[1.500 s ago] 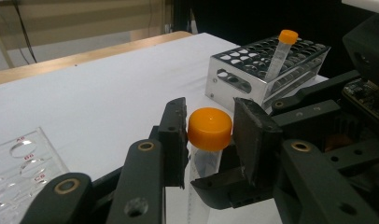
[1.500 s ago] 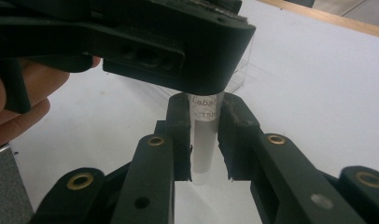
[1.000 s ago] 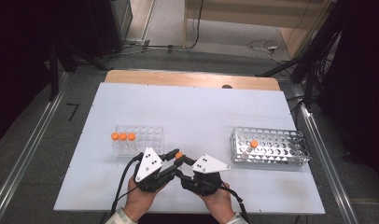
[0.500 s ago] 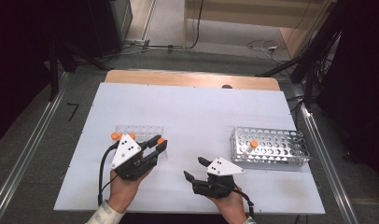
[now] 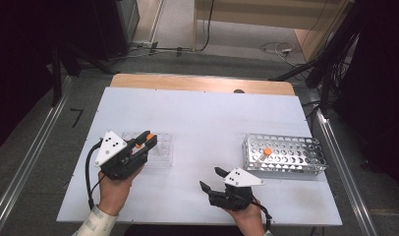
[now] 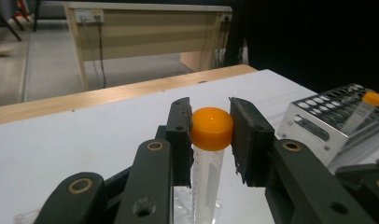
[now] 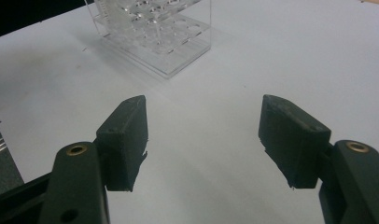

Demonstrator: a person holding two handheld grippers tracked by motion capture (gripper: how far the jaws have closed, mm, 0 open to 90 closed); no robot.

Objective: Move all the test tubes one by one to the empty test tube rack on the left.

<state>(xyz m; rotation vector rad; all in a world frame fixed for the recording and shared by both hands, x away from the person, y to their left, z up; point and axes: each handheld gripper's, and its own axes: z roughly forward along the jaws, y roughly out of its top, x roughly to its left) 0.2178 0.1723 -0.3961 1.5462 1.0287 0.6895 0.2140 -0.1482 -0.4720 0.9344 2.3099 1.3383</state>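
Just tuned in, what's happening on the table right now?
A person is moving orange-capped tubes between two racks. The left gripper is shut on the orange cap of a tube, holding it over the clear rack at the left of the white table. The right gripper hangs over bare table with its jaws apart and nothing between them; they have just been opening. In the metal rack at the right stands one more capped tube.

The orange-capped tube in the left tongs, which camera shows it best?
The left gripper view: the orange-capped tube stands close up, pinched at its cap. The high view shows little more than its orange cap.
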